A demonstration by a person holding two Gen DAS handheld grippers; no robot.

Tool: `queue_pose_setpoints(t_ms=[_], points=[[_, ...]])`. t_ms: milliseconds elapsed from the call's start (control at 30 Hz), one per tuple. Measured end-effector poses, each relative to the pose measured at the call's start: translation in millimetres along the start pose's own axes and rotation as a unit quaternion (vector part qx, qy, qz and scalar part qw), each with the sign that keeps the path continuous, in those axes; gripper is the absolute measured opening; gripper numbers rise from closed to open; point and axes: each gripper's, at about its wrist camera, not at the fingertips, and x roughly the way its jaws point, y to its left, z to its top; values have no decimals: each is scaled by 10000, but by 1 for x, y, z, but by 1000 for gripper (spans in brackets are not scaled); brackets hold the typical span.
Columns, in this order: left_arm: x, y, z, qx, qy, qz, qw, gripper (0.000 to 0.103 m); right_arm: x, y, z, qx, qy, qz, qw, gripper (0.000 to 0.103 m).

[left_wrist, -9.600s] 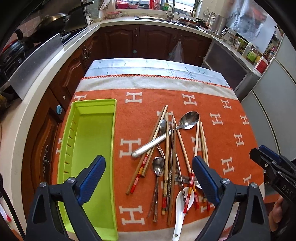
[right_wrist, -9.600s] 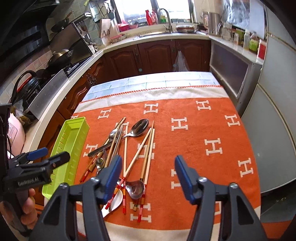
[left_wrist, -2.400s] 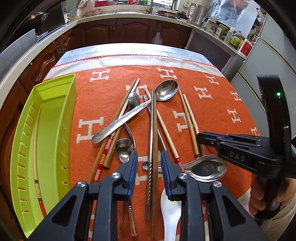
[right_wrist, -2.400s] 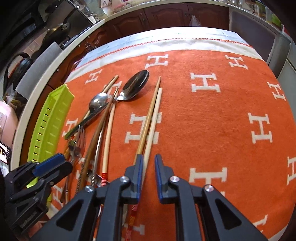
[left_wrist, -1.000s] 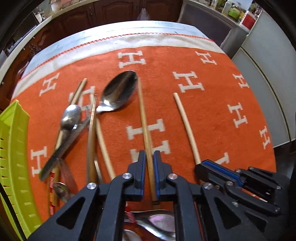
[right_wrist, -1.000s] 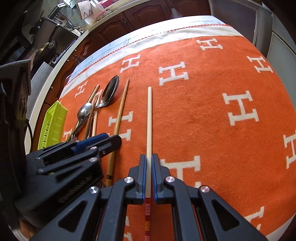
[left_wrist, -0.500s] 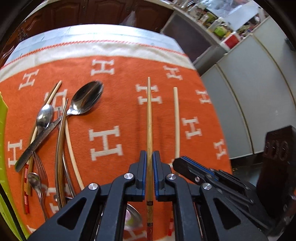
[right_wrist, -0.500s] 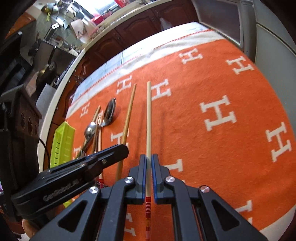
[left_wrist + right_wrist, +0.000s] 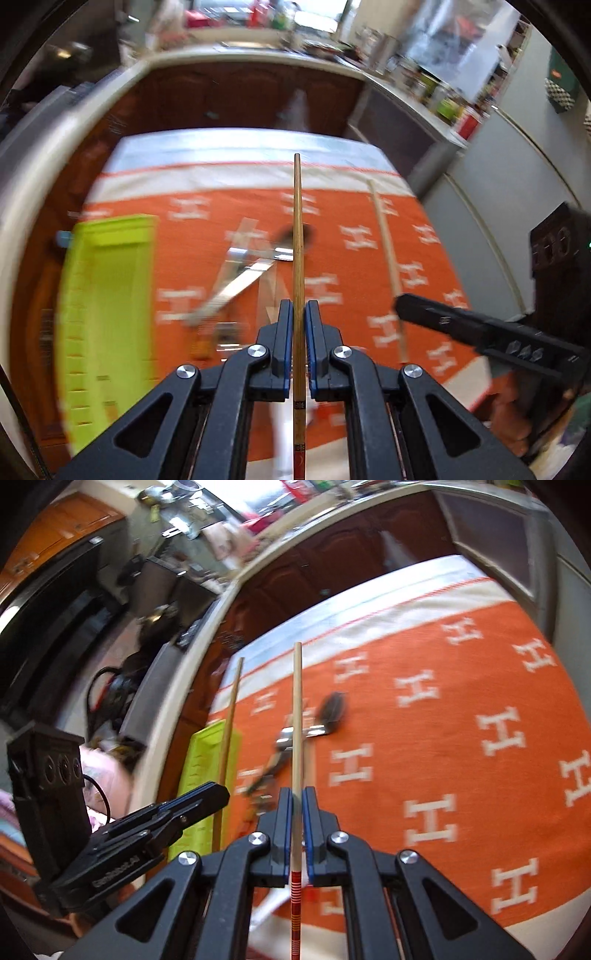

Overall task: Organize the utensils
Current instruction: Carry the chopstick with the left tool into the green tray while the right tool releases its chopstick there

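My left gripper [image 9: 298, 314] is shut on a brown chopstick [image 9: 297, 229] and holds it above the table, pointing away from me. My right gripper [image 9: 296, 799] is shut on a pale chopstick [image 9: 296, 716] with a red-striped end, also lifted. Each gripper shows in the other's view: the right gripper [image 9: 402, 308] with its pale chopstick [image 9: 388, 266], the left gripper [image 9: 218, 794] with its brown chopstick [image 9: 229, 731]. The lime green tray [image 9: 107, 306] lies at the table's left, also in the right wrist view [image 9: 201, 771]. Blurred spoons [image 9: 243, 273] lie mid-cloth.
An orange cloth [image 9: 369, 221] with white H marks covers the table. Dark wooden cabinets [image 9: 236, 96] and a pale counter [image 9: 44, 147] ring the table. A stove with pans [image 9: 147, 642] stands on the left. Grey cupboard fronts [image 9: 491, 173] stand on the right.
Both grippers have lifted their chopsticks off the cloth and swung left, toward the tray. The view is motion-blurred now and the tray has come into the left wrist view.
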Motion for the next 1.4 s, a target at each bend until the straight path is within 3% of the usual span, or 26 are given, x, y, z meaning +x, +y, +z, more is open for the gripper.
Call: queue_pose_setpoints(t_ms=[200, 400, 633, 867, 1000, 1167, 1233, 1400], points=[[-32, 69, -10, -341, -299, 764, 9960, 4, 40, 66, 3, -208, 418, 309, 9984, 5], [-32, 125, -25, -694, -323, 1140, 9905, 4, 83, 109, 5, -187, 607, 340, 9974, 5], [-8, 168, -33, -1001, -151, 1266, 9868, 4, 138, 133, 3, -146, 1006, 203, 9946, 6], [17, 174, -36, -1030, 56, 1158, 9879, 5, 180, 145, -4, -298, 1219, -64, 9921, 6], [28, 172, -38, -966, 122, 1319, 9865, 27, 195, 151, -10, -630, 1341, -443, 9880, 7], [32, 171, -37, -917, 126, 1522, 9840, 39, 192, 148, -15, -834, 1263, -695, 9860, 7], [32, 171, -36, -925, 106, 1534, 9838, 50, 190, 146, -16, -889, 1221, -768, 9855, 7], [29, 167, -34, -844, 35, 1659, 9825, 60, 178, 139, -16, -1074, 1003, -990, 9842, 7]])
